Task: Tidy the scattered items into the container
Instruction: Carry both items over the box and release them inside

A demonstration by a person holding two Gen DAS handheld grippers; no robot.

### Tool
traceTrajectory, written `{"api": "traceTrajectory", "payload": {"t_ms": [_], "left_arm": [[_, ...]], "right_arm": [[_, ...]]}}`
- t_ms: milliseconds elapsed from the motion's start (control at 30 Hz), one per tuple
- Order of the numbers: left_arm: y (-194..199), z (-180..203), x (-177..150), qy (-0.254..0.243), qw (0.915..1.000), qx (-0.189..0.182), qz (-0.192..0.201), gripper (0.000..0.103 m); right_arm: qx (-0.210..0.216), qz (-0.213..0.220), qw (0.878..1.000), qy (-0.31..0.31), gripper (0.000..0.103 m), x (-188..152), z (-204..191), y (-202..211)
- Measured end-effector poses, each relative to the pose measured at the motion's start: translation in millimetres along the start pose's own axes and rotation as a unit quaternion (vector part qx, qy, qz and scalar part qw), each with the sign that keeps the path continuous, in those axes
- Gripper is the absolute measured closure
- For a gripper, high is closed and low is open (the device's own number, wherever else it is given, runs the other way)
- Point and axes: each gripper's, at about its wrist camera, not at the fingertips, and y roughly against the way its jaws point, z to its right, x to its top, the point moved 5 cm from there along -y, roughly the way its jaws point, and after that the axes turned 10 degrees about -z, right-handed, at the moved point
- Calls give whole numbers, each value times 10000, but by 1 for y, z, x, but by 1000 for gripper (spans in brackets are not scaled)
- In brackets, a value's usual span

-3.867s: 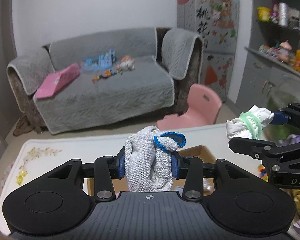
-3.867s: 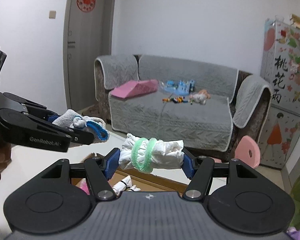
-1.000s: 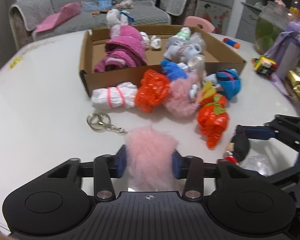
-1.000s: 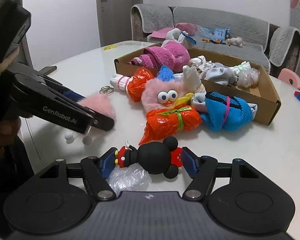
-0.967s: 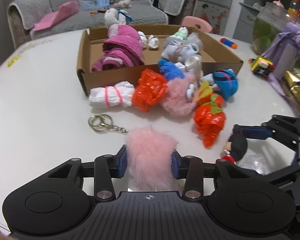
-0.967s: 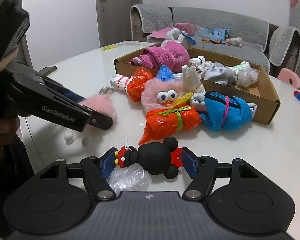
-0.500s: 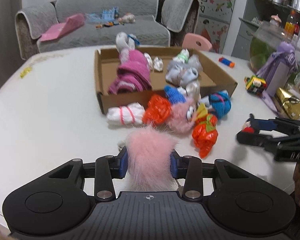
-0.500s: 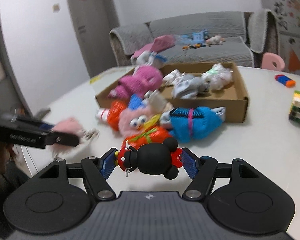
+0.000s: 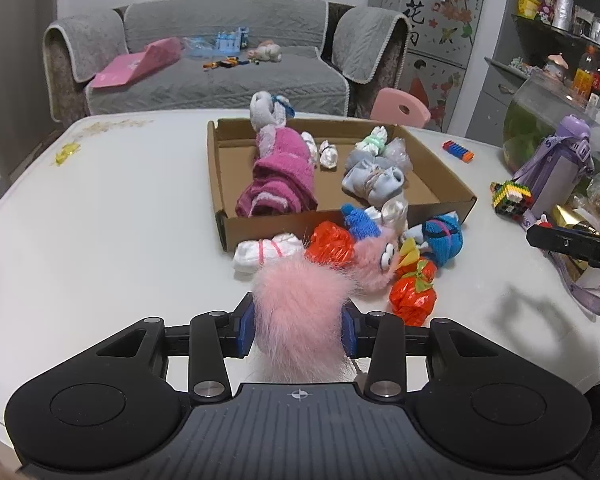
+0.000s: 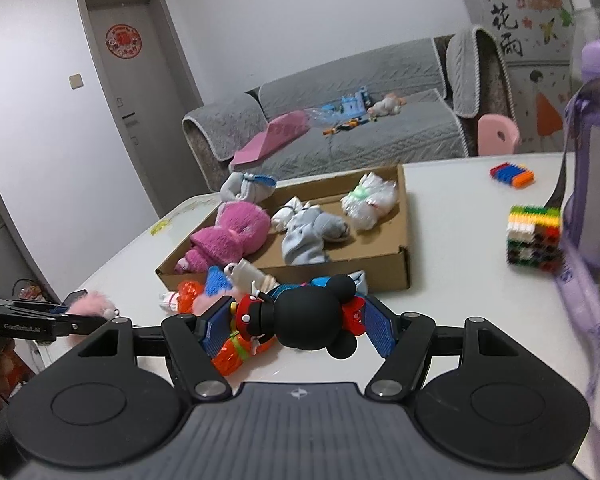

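Cardboard box (image 9: 440, 168) sits mid-table, so with our left gripper (image 9: 298, 330) pinching the pink pompom (image 9: 300, 320) and right gripper (image 10: 296, 326) clamping the mouse figure (image 10: 308, 320), we'd clear the near wall before dropping.

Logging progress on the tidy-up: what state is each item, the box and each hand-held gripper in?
left hand-held gripper: shut on pink pompom
right hand-held gripper: shut on mouse figure
cardboard box: open, partly filled
magenta towel: rolled, in box
blue sock bundle: outside box, on table
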Motion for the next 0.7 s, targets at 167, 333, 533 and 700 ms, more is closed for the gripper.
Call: {"api": "traceTrajectory", "payload": {"t_ms": [167,333,533,700], "left_arm": [[21,-3,16,-60,9996,57,264,55],[47,-6,42,-164,9979,176,598,55],[62,-1,79,-359,9951,275,877,55],[68,22,109,-591,9919,221,1107,54]], "right_arm": [[-128,176,9996,202,38,18,1,14],[-147,421,9985,317,38,41,2,27],[202,760,9967,194,38,70,3,33],[1067,1064,9883,-247,38,89,6,32]]}}
